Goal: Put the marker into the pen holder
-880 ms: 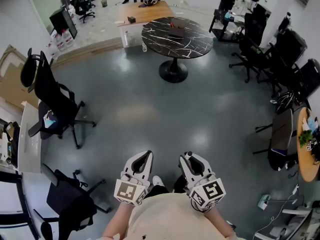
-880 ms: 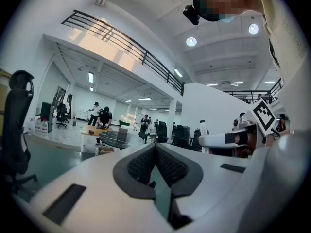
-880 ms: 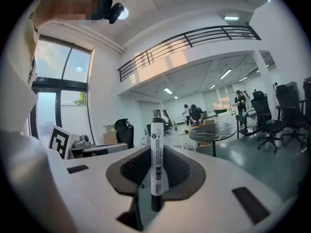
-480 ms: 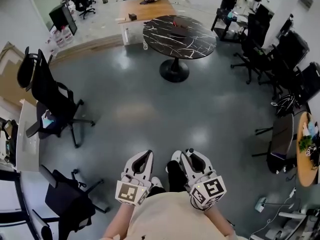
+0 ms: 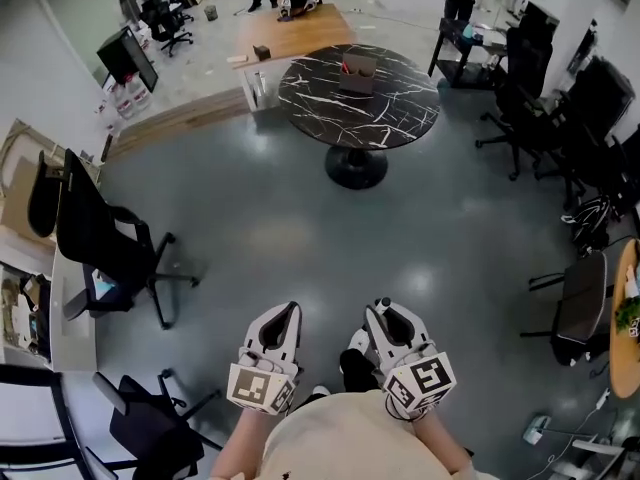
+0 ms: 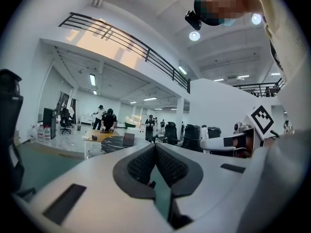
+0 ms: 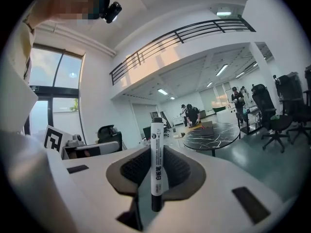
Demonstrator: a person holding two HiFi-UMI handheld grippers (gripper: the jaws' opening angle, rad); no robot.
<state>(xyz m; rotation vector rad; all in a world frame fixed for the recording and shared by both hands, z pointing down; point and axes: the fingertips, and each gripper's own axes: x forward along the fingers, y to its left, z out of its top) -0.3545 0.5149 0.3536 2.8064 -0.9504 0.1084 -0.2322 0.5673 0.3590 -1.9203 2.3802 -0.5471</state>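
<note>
A white whiteboard marker (image 7: 156, 164) with a black cap stands upright between the jaws of my right gripper (image 7: 156, 148), which is shut on it. In the head view that right gripper (image 5: 383, 309) is low and close to the person's body, beside my left gripper (image 5: 283, 314). The left gripper (image 6: 156, 146) is shut with nothing between its jaws. Far ahead across the floor stands a round black marble table (image 5: 395, 103). On it sits a brownish box-like pen holder (image 5: 358, 71), also small in the right gripper view (image 7: 207, 124).
A wooden desk (image 5: 290, 26) with people around it lies beyond the table. Black office chairs stand at the left (image 5: 105, 240) and along the right (image 5: 545, 58). A white desk edge (image 5: 75, 313) is at the left, and an orange table (image 5: 630, 318) at the right edge. Grey floor lies between.
The view has shifted forward, and the marble table now sits lower and nearer in the head view. Both grippers keep the same pose, the right still holding the marker.
</note>
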